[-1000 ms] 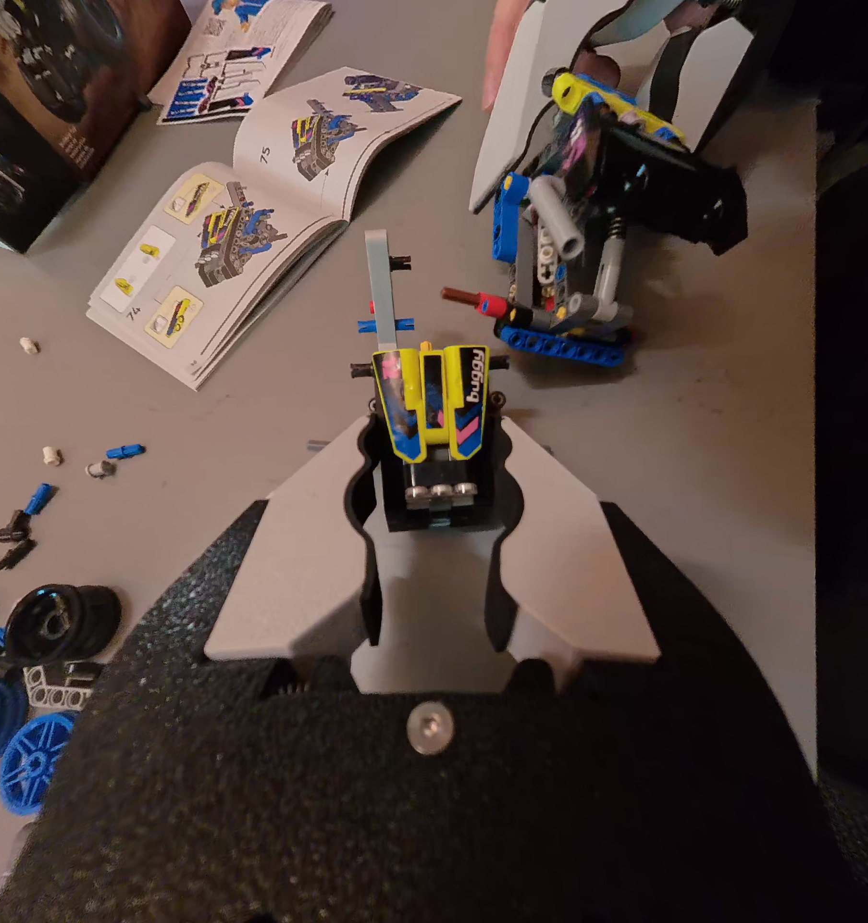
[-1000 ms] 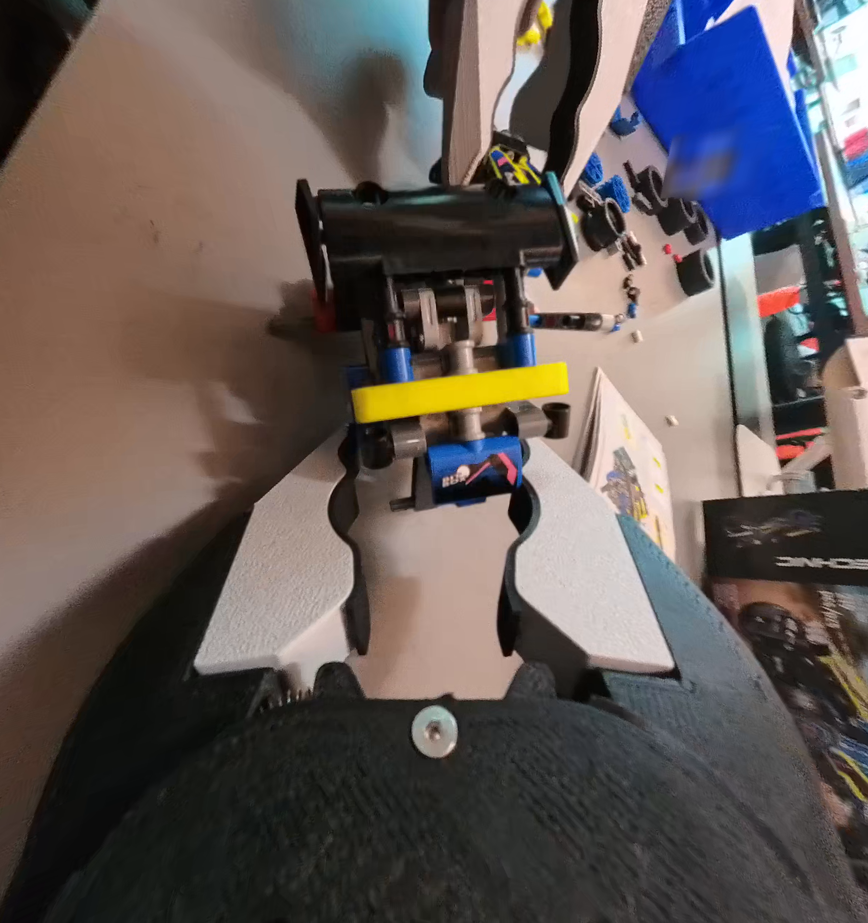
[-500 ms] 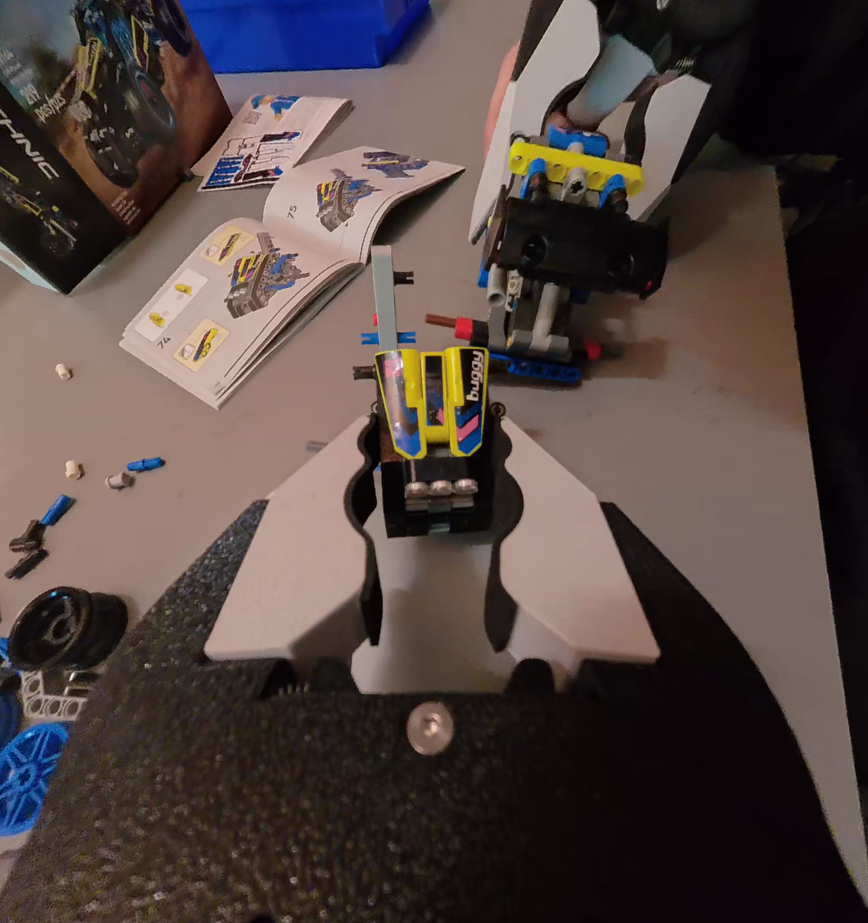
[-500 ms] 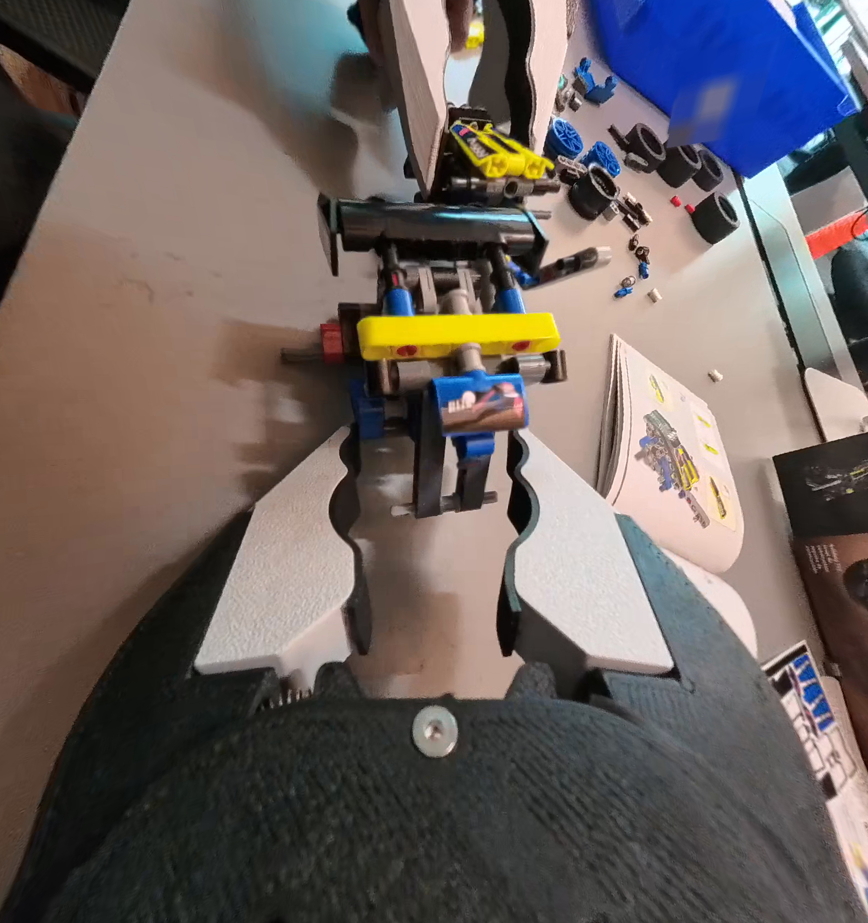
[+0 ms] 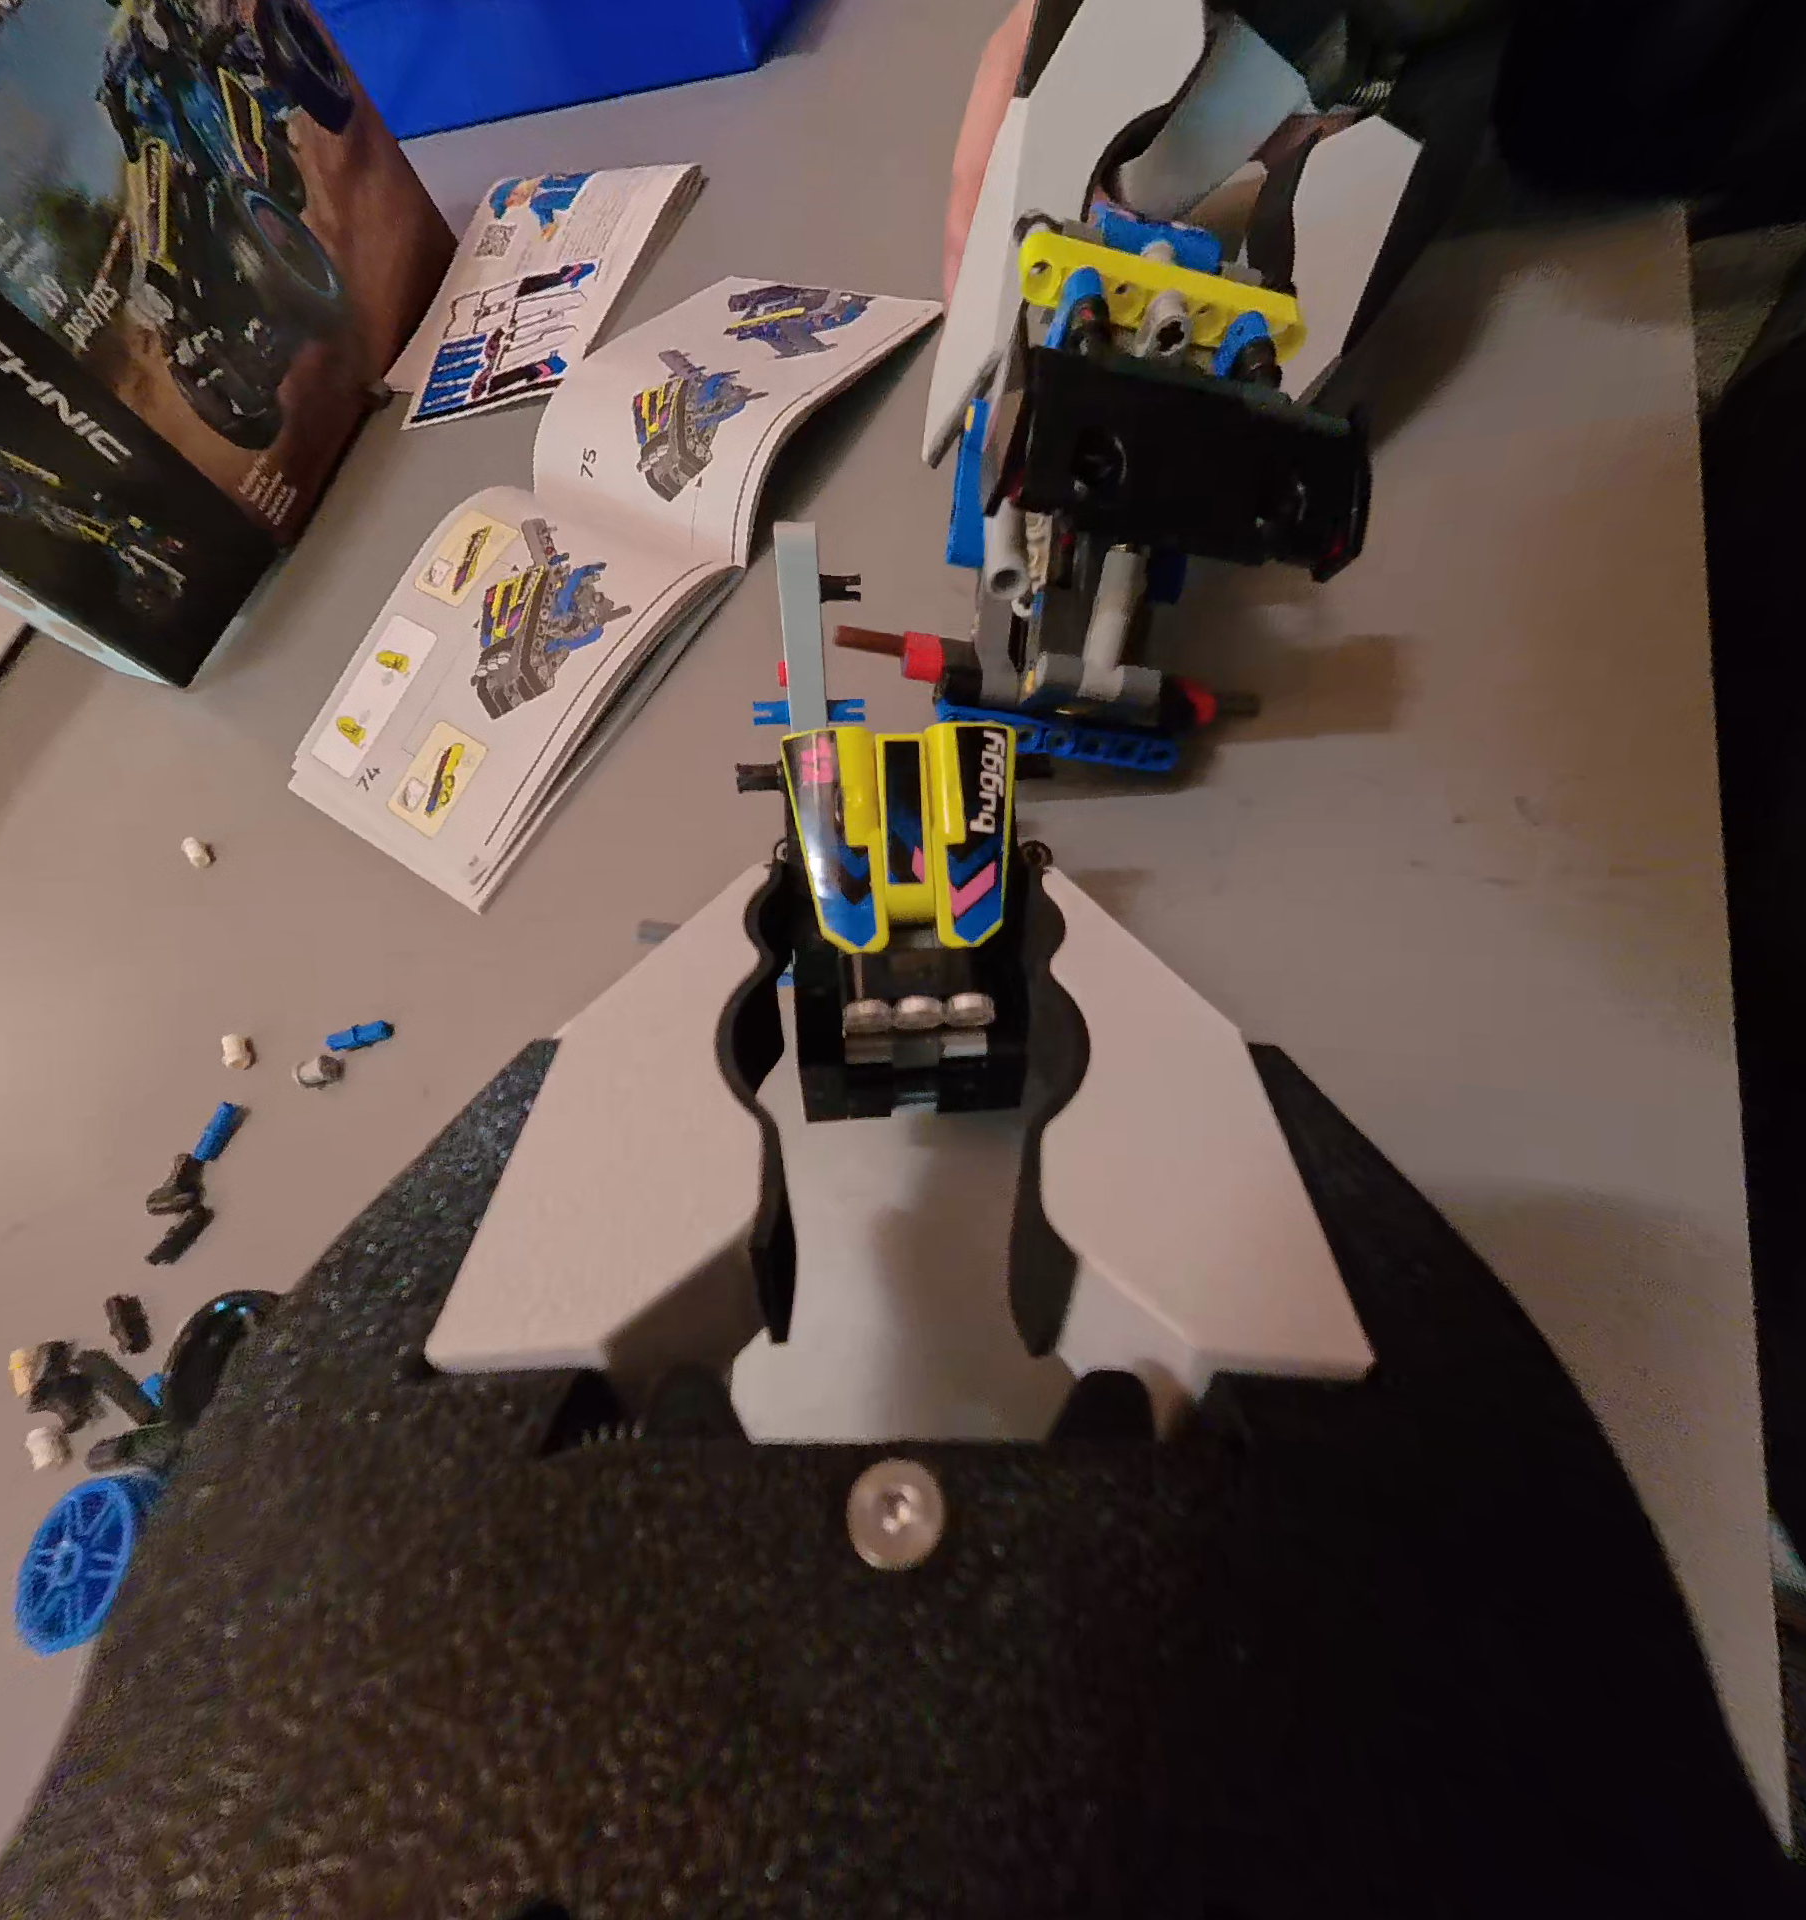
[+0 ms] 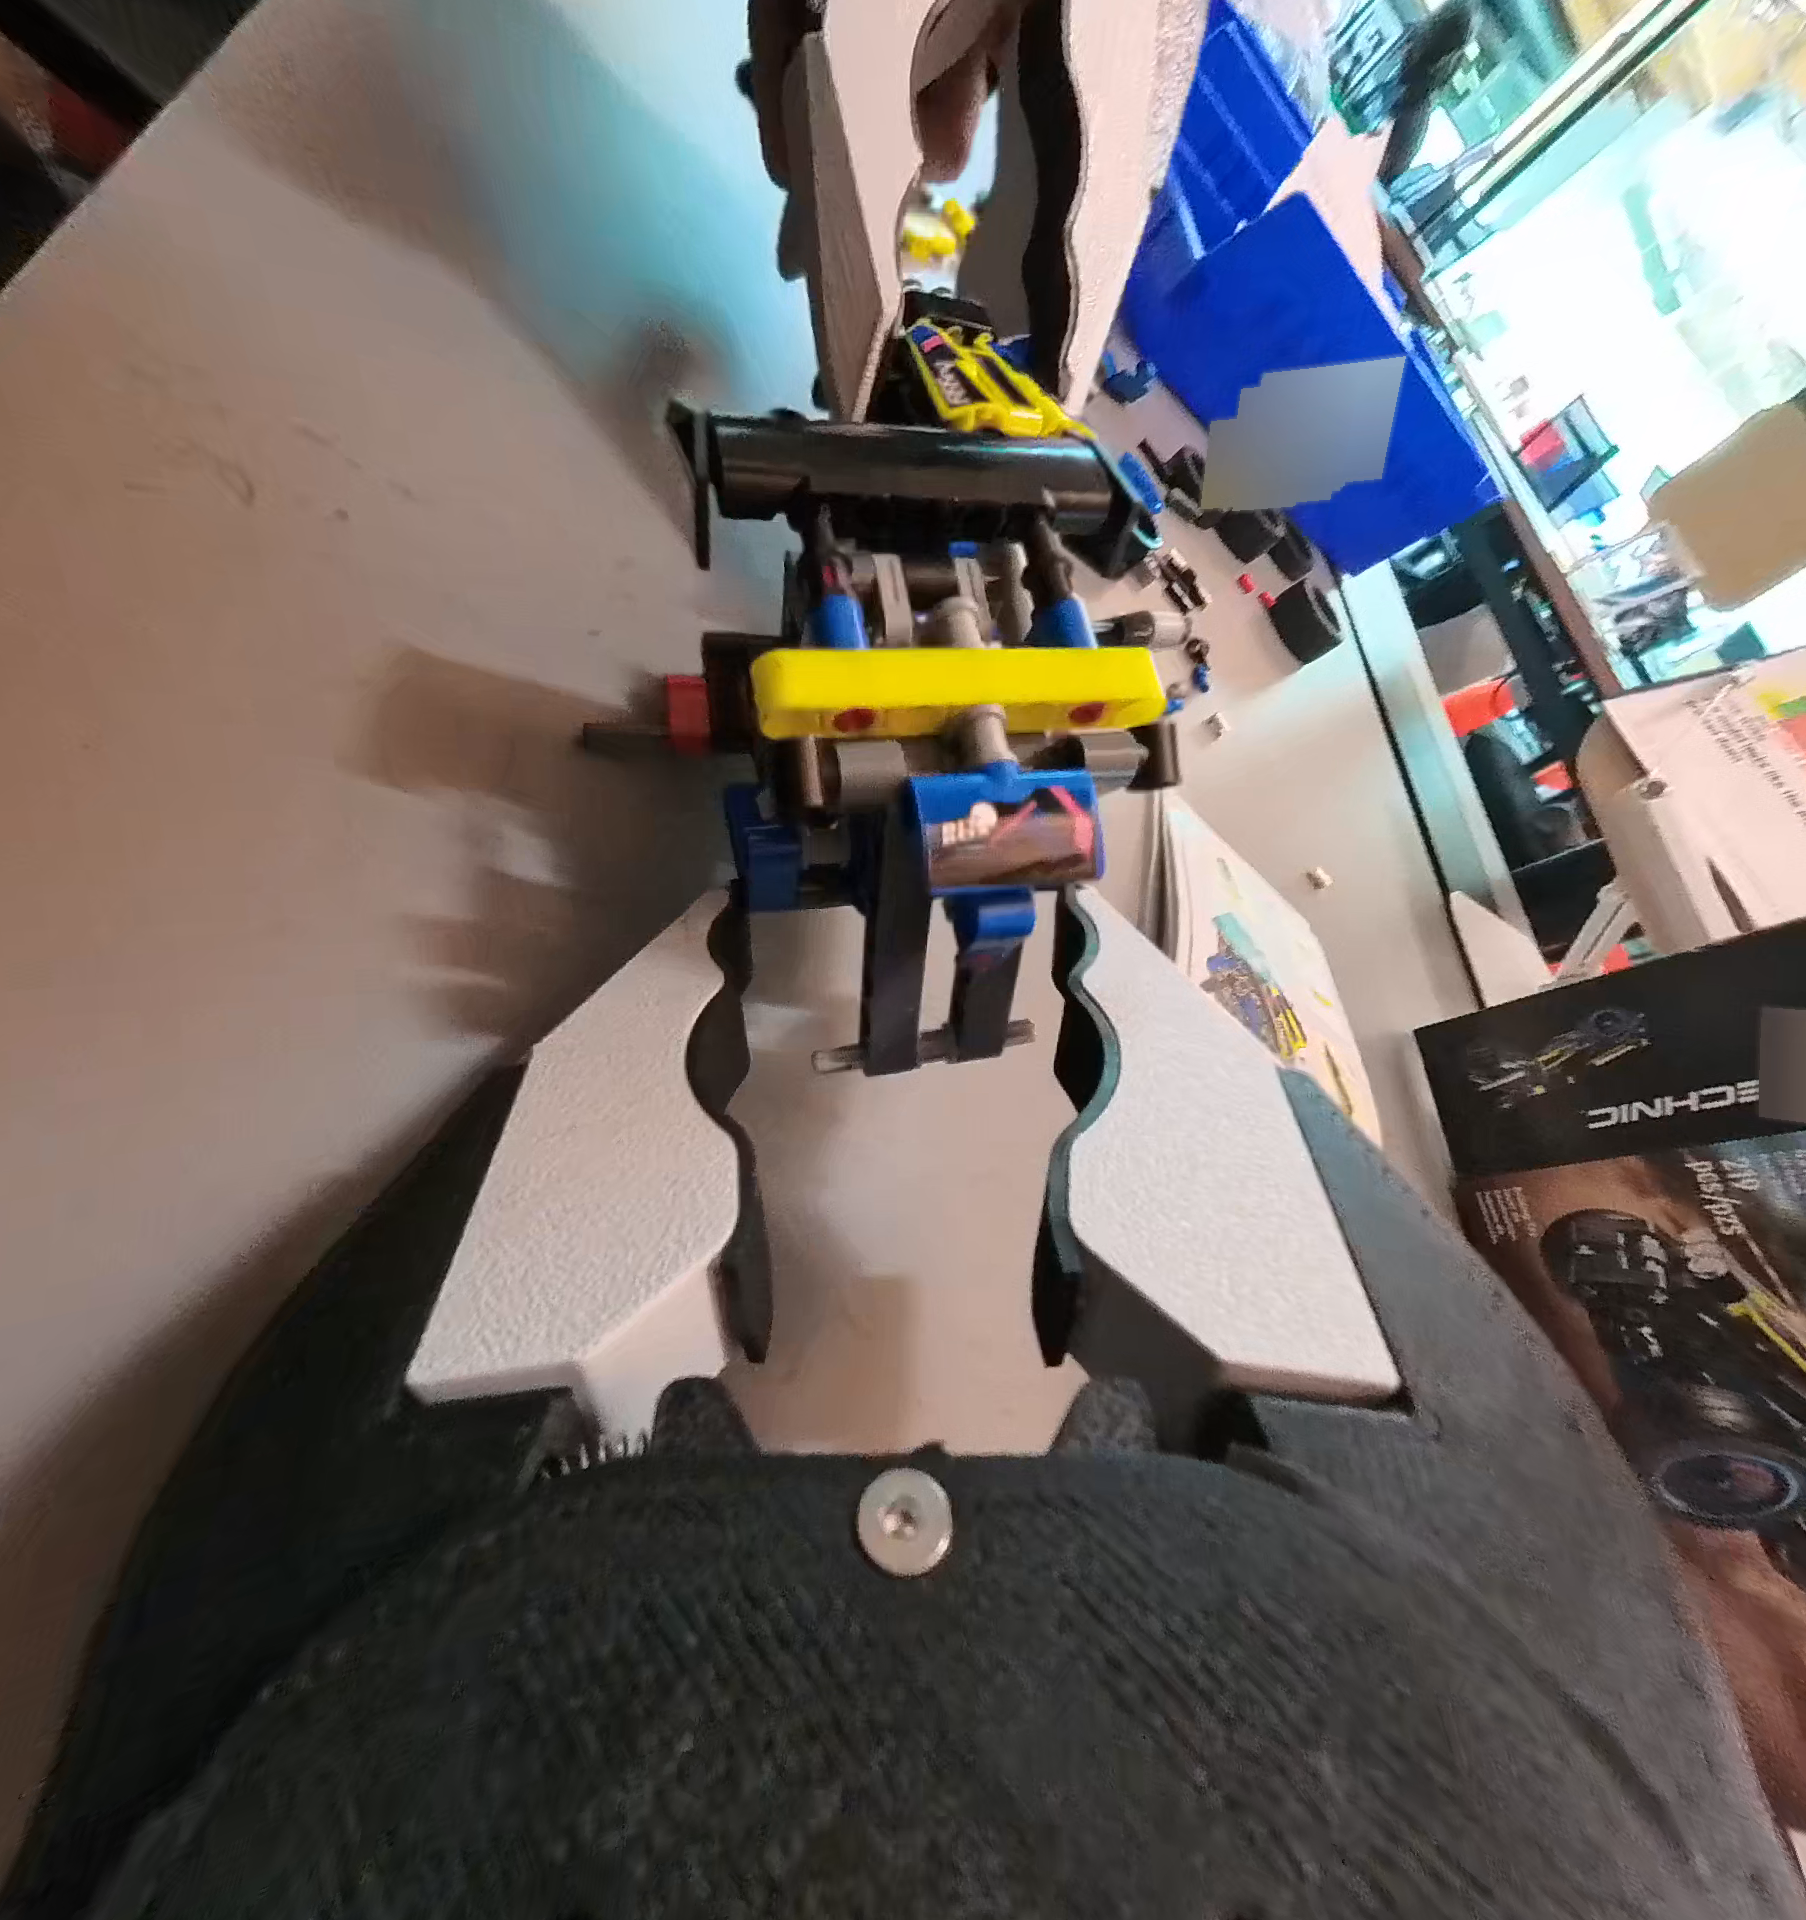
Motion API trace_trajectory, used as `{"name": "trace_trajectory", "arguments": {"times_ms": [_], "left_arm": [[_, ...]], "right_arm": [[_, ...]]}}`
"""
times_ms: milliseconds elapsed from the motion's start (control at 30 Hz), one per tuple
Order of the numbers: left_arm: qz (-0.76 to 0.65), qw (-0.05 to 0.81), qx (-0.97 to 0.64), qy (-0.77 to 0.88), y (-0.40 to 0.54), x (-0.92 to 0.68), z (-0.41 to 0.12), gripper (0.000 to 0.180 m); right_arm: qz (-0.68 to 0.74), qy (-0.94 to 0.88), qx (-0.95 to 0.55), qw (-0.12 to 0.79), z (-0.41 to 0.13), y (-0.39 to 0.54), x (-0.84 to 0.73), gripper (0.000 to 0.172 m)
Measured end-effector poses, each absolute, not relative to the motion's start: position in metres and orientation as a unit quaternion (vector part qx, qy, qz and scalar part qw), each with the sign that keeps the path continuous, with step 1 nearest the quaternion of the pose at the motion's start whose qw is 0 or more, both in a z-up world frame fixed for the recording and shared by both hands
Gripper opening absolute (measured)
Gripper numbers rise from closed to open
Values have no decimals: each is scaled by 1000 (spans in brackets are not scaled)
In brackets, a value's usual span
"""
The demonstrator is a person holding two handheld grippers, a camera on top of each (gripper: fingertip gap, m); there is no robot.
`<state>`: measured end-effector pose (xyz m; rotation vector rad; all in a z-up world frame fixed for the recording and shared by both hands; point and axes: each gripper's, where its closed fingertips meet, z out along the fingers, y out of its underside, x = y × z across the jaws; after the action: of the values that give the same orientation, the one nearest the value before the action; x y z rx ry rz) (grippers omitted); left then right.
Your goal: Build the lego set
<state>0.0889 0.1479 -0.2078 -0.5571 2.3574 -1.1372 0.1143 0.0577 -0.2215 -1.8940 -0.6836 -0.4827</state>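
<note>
Through the left wrist view, I am seeing my left gripper point(image 5: 904, 966) pinching a black brick sub-assembly with yellow sticker panels point(image 5: 904, 842), both pads pressing its black sides, holding it above the grey table point(image 5: 1450, 935). A grey beam point(image 5: 800, 623) is sticking forward from it, probably kept pointing outward so the free end stays reachable. Beyond it, my right gripper point(image 5: 1179, 208) is propping the larger chassis point(image 5: 1148, 478) on end against the table. An open instruction booklet point(image 5: 587, 582), a product box point(image 5: 130, 343) and loose pins and wheels are lying to the left.

Through the right wrist view, I am looking along that chassis point(image 6: 940, 727): its yellow beam point(image 6: 951, 691) is running crosswise, and the fingers point(image 6: 608, 1091) are clamping its blue and black end. Only here is the blue bin point(image 6: 1283, 332) showing fully; the booklet pages are showing only in the other view.
</note>
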Motion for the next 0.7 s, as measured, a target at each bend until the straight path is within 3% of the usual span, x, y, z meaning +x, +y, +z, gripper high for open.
{"name": "trace_trajectory", "arguments": {"times_ms": [700], "left_arm": [[-447,281,-145,837,142,81,-195,41]], "right_arm": [[-353,-319,-717,510,-208,64,114,56]]}}
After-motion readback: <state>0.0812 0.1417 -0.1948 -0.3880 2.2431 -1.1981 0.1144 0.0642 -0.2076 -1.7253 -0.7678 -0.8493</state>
